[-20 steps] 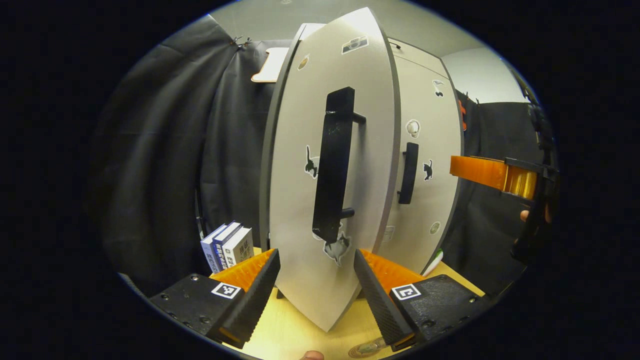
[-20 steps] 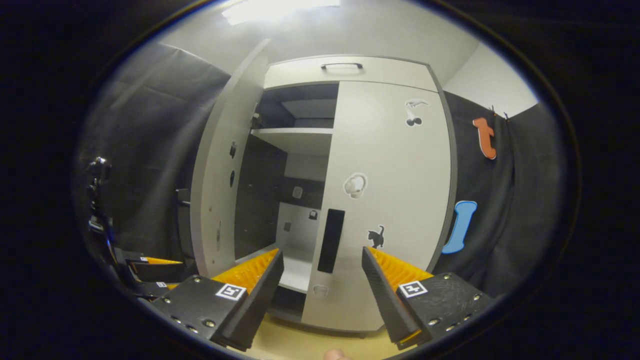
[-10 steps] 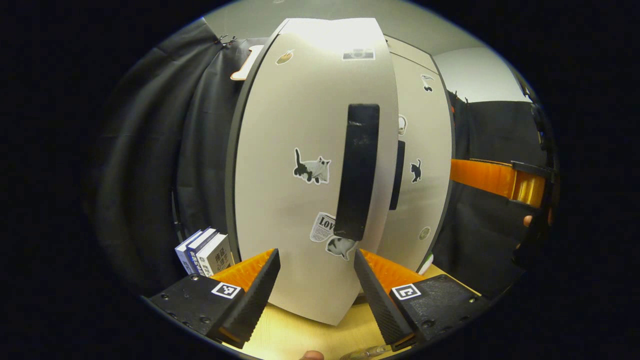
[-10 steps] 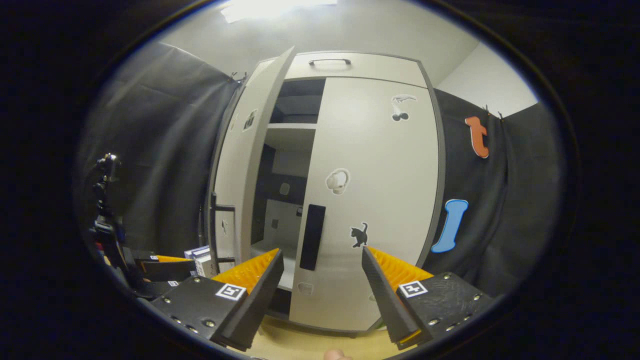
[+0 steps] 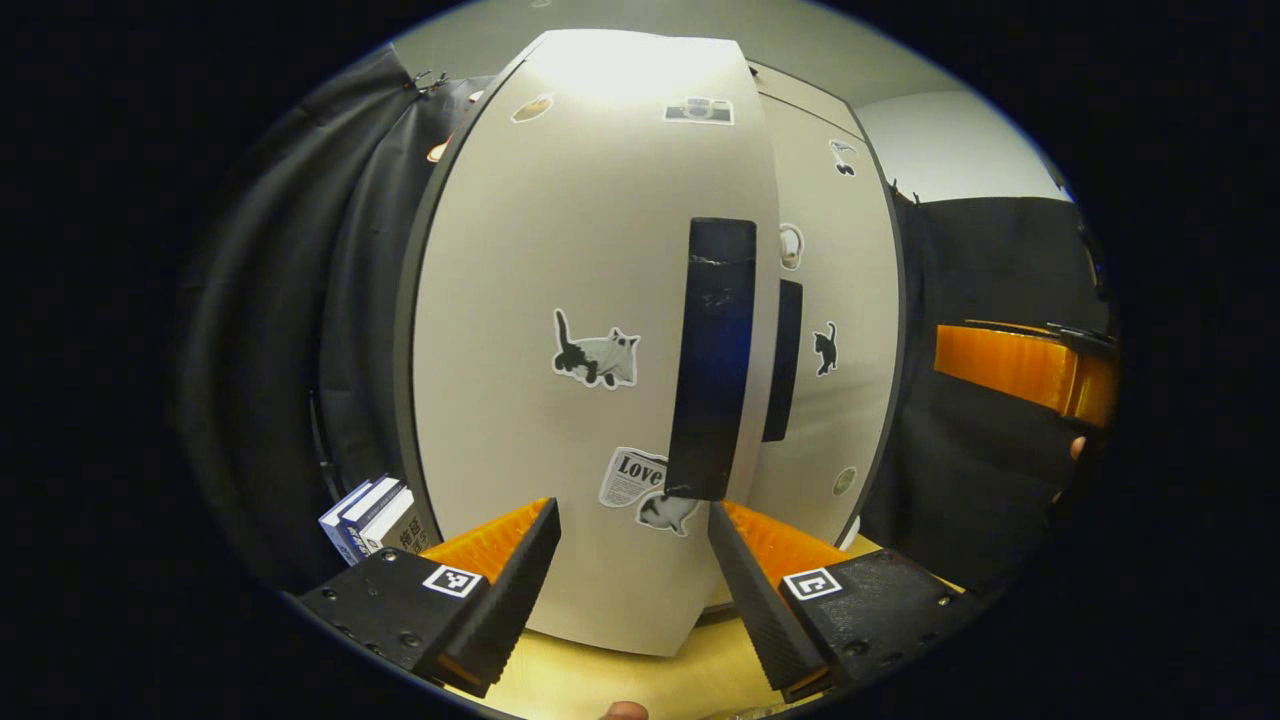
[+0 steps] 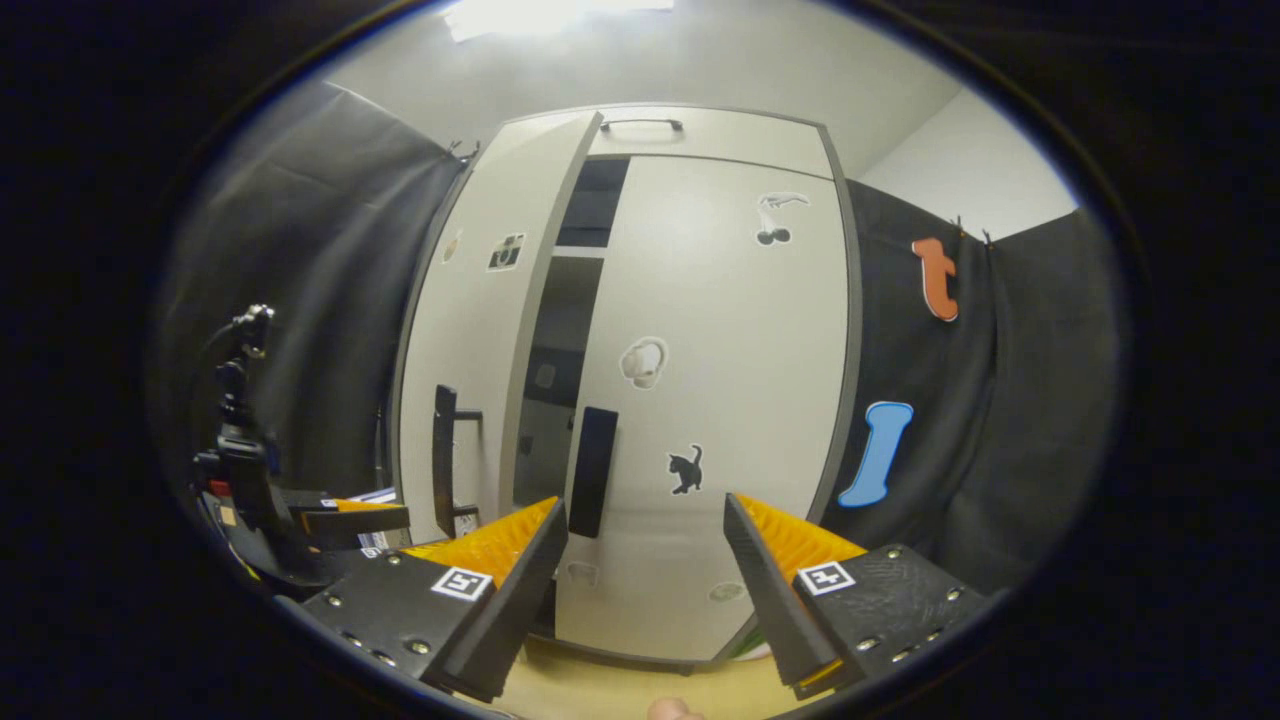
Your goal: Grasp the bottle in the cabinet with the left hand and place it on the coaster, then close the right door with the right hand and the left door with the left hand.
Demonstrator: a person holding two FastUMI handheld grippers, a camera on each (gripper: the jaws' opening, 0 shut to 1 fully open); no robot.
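Observation:
The left cabinet door (image 5: 560,300), pale with cat stickers and a black bar handle (image 5: 712,360), stands close in front of my left gripper (image 5: 630,580). That gripper is open with nothing between its fingers. In the right gripper view this left door (image 6: 470,340) is ajar, leaving a narrow dark gap (image 6: 555,380) beside the shut right door (image 6: 720,400). My left gripper (image 6: 380,520) sits low by the left door's handle (image 6: 443,460). My right gripper (image 6: 645,590) is open and empty, held back from the right door's handle (image 6: 592,470).
Several books (image 5: 370,510) stand to the left of the cabinet on the wooden table (image 5: 600,680). A finger (image 5: 1000,360) of the right gripper reaches in from the right edge of the left gripper view. Black cloth (image 6: 1000,420) hangs on both sides.
The left door has swung from wide open to nearly shut, and my left gripper has followed it in. The right door has stayed shut, and the right gripper has drifted slightly.

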